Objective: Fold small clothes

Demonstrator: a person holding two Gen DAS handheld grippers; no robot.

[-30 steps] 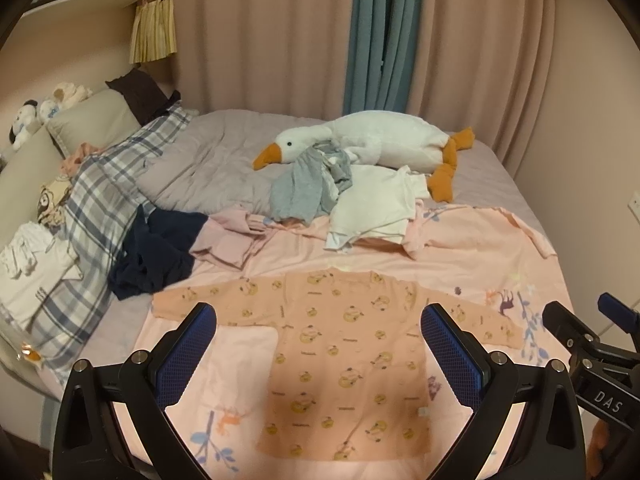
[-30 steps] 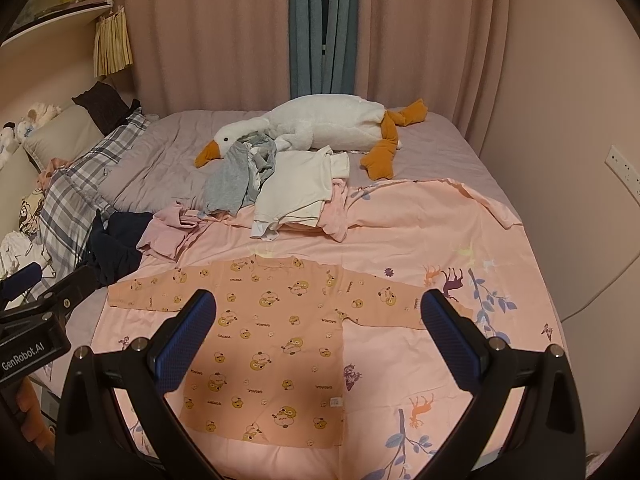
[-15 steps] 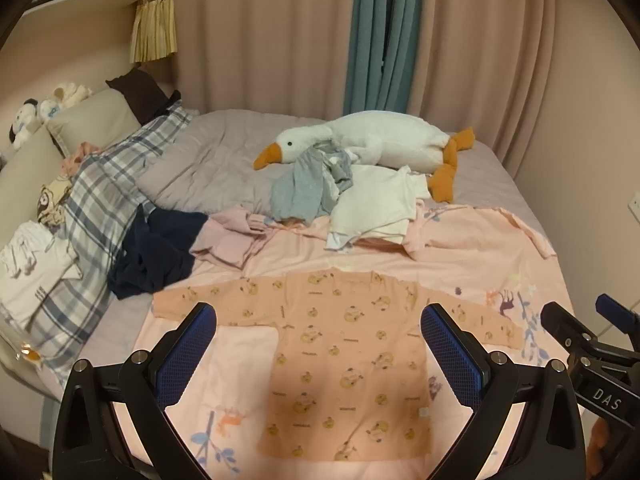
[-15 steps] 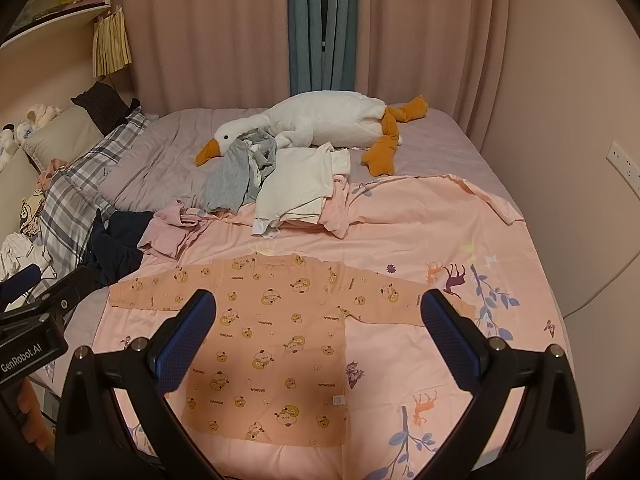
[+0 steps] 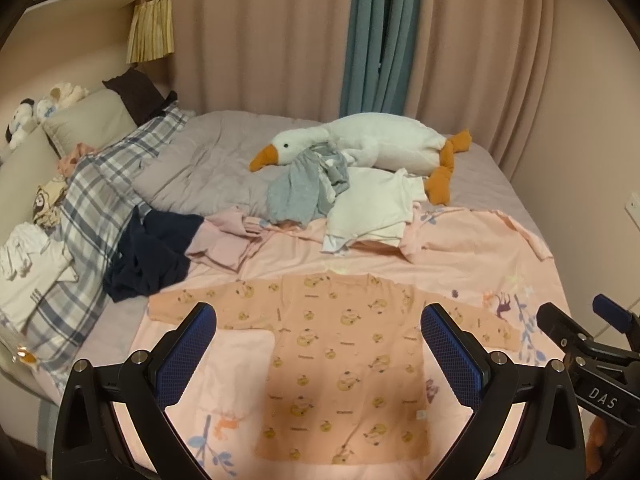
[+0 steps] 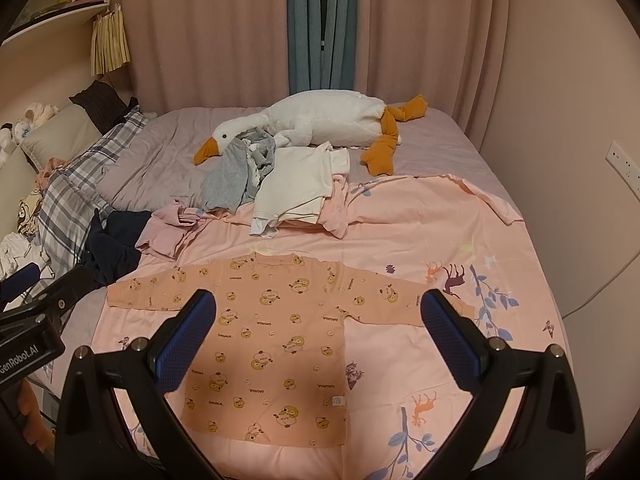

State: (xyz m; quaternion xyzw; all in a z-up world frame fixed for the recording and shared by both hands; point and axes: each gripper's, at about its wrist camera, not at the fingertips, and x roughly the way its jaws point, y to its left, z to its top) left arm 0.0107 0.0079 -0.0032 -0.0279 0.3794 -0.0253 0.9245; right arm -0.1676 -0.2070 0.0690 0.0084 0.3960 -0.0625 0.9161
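Orange long-sleeved top spread flat, sleeves out, on pink printed sheet at near end of bed. Left gripper above the top, jaws wide apart, nothing held. Right gripper likewise spread wide and empty, over the top's right sleeve and body. Beyond the top, heap of unfolded clothes: grey garment, cream shirt, pale pink piece, navy piece. White plush goose behind heap, near curtains.
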